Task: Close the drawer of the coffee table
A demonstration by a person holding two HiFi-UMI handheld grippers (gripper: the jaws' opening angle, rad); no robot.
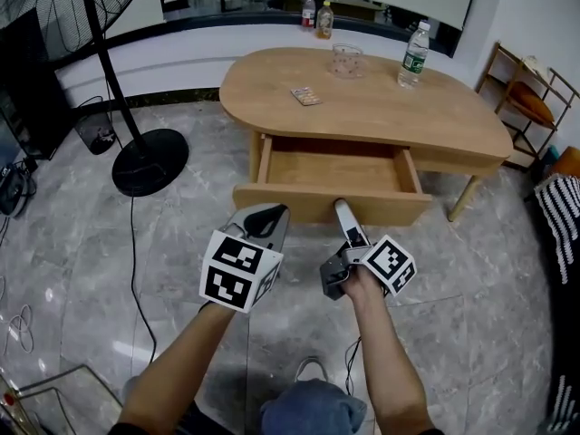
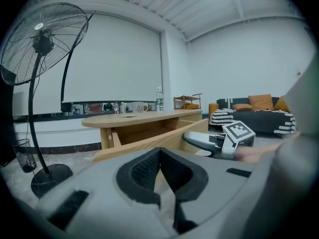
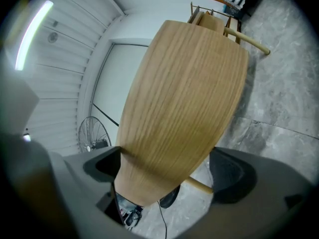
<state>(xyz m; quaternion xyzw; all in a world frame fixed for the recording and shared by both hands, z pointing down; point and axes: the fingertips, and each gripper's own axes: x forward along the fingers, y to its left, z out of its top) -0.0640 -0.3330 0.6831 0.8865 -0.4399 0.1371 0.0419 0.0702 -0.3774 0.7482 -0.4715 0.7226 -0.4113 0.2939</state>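
Head view has the table's (image 1: pixel 381 111) one drawer (image 1: pixel 335 172) pulled out, with two grippers at its front. The right gripper (image 1: pixel 343 208) touches that front, its jaws spread wide around the wooden panel, while the left gripper (image 1: pixel 270 216) hangs just beside it, jaws pressed together on nothing. On the tabletop stand one bottle (image 1: pixel 414 54), one cup (image 1: pixel 347 60) and one packet (image 1: pixel 305 96); one fan (image 1: pixel 149 161) stands to the left.

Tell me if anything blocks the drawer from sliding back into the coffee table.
Nothing visible does. The drawer is bare inside, and the right gripper is at its front panel with nothing between.
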